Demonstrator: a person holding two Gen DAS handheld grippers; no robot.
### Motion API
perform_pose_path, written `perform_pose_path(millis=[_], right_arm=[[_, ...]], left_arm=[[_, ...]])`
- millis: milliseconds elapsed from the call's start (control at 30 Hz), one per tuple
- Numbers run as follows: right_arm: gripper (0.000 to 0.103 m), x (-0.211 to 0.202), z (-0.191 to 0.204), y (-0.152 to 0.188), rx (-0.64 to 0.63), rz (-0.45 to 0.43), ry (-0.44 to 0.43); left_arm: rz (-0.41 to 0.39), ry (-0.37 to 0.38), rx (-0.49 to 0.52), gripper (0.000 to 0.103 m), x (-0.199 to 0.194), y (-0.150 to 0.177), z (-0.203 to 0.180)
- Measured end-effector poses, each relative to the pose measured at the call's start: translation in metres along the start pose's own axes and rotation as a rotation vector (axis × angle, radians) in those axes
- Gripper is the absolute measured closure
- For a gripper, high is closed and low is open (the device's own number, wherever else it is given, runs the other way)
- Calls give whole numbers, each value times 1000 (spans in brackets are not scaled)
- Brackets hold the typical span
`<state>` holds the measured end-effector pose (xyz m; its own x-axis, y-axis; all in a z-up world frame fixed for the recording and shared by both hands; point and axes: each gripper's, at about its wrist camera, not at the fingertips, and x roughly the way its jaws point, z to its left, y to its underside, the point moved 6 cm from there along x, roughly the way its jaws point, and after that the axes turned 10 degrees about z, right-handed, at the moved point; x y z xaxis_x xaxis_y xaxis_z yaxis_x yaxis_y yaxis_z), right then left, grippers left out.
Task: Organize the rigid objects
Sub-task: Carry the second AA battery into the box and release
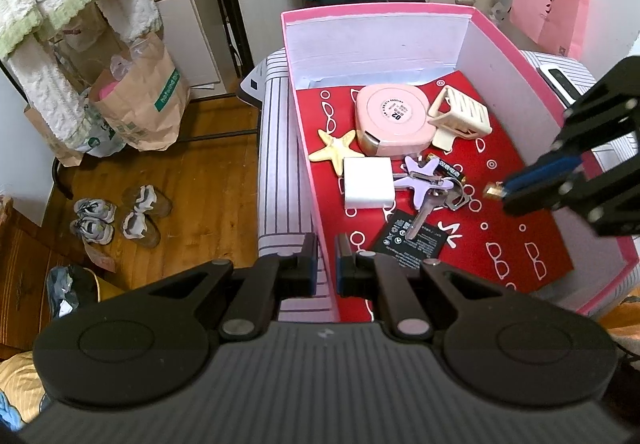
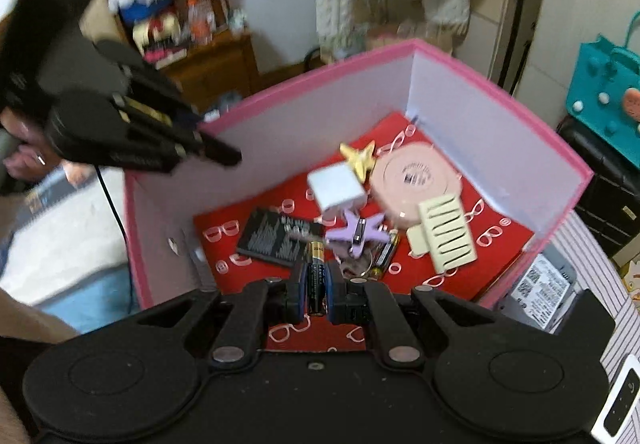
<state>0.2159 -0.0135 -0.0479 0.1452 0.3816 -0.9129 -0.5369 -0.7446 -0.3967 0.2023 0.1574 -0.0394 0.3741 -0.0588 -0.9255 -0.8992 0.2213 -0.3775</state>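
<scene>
While our right gripper (image 2: 316,294) clamps an AA battery (image 2: 316,276) above the pink box (image 1: 516,43), we read this as a carry to drop it beside the second battery (image 1: 450,171). Our left gripper (image 1: 325,268) pinches the box's near wall, likely to steady it. Legible writing: "02" on the pink round-lidded case (image 1: 394,119); the battery's brand blurs.

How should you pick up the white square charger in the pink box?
Grip the white charger across its two flat opposite sides, coming down from above. It lies flat on the red liner, a blocky shape with straight parallel edges the fingers can squeeze. Its left side looks freest; the yellow starfish and the purple starfish keyring crowd the others.
</scene>
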Motion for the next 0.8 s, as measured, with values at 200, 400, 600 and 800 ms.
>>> perform_pose_path(millis=[200, 400, 600, 800], right_arm=[[92, 21, 1, 1, -5, 76, 7], [86, 13, -5, -1, 43, 20, -33], [83, -49, -23, 16, 130, -142, -29], [80, -94, -63, 65, 296, -215, 89]], left_arm=[[-3, 9, -2, 96, 0, 0, 1], [-6, 13, -5, 96, -1, 1, 2], [-9, 13, -3, 96, 0, 1, 1], [-5, 4, 10, 96, 0, 0, 0]])
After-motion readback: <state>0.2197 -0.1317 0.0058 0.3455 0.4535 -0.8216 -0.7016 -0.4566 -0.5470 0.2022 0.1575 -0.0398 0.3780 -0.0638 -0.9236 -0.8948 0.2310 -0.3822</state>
